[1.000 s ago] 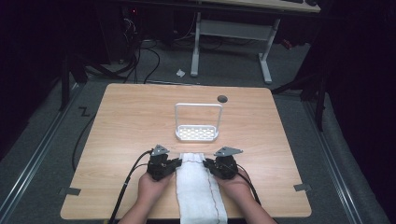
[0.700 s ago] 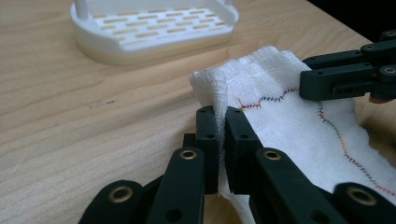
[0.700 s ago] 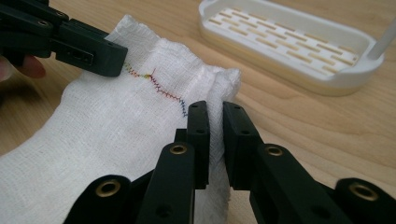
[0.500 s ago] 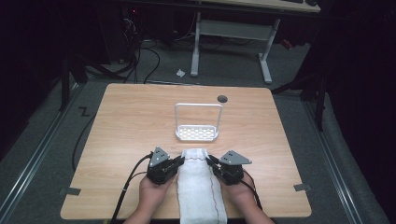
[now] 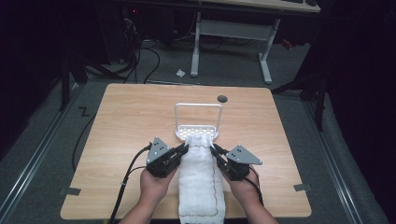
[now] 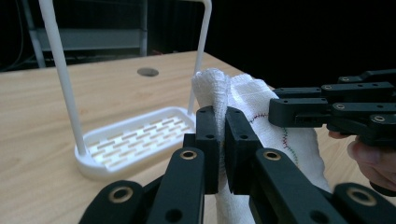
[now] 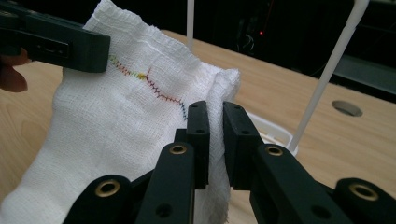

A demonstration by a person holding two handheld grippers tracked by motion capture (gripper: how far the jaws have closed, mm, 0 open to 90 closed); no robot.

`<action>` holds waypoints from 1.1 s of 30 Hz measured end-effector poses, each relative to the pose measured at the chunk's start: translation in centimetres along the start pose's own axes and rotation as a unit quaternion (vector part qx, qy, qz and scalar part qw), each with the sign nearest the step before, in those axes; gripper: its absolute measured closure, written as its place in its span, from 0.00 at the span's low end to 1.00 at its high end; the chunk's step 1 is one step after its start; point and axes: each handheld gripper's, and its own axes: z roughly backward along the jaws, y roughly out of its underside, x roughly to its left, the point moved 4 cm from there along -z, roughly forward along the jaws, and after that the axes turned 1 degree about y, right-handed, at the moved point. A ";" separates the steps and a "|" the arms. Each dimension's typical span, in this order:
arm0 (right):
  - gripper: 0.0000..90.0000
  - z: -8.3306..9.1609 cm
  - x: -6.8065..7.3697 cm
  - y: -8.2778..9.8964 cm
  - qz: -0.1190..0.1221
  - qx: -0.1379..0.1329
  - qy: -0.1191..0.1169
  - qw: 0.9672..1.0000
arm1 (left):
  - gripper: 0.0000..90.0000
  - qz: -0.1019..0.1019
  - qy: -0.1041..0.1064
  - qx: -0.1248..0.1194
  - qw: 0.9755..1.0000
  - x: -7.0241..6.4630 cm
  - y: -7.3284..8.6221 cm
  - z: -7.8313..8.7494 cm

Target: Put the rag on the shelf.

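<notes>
A white folded cloth (image 5: 200, 182) with coloured stitching lies lengthwise at the table's front middle, its far end lifted. My left gripper (image 5: 183, 148) is shut on the cloth's (image 6: 243, 93) far left corner, and its jaws pinch the fabric in the left gripper view (image 6: 222, 140). My right gripper (image 5: 215, 149) is shut on the far right corner, with the cloth (image 7: 116, 116) clamped between its jaws (image 7: 211, 135). A white wire-handled rack (image 5: 198, 122) stands just beyond the cloth's raised end.
The wooden table (image 5: 116, 121) has a round hole (image 5: 222, 98) near its far edge. Cables (image 5: 126, 177) trail from the left gripper over the front edge. Another desk frame (image 5: 231, 32) and floor cables stand beyond the table.
Both grippers have moved forward toward the rack, carrying the cloth's far end with them and lifting it off the table.
</notes>
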 end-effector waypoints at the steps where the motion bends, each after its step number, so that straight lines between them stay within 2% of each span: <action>1: 0.91 0.1 -0.1 -0.4 0.001 -0.005 0.002 1.000 | 0.95 -0.002 0.003 -0.005 1.000 -0.1 -0.4 0.1; 7: 0.91 0.8 -0.5 -3.0 0.005 -0.036 0.009 0.999 | 0.95 -0.016 0.000 -0.027 1.000 -0.4 -2.7 0.5; 8: 0.91 0.8 -0.5 -3.0 0.005 -0.036 0.009 0.999 | 0.95 -0.016 0.000 -0.027 1.000 -0.4 -2.7 0.5; 11: 0.91 1.2 -0.6 -4.6 0.011 -0.052 0.012 0.998 | 0.95 -0.015 0.001 -0.042 0.999 -0.5 -4.0 0.9; 20: 0.91 2.2 -0.5 -7.8 0.022 -0.086 0.016 0.996 | 0.95 -0.035 0.000 -0.068 0.997 -0.7 -7.3 2.0; 27: 0.91 2.6 -0.8 -9.8 0.023 -0.100 0.020 0.994 | 0.95 -0.047 0.000 -0.081 0.996 -0.6 -9.4 2.2; 30: 0.91 2.6 -0.9 -10.5 0.028 -0.104 0.023 0.994 | 0.95 -0.049 -0.001 -0.081 0.996 -0.4 -9.9 2.1; 33: 0.91 2.4 -1.4 -10.9 0.022 -0.102 0.020 0.994 | 0.95 -0.050 -0.002 -0.079 0.996 -0.1 -10.1 1.8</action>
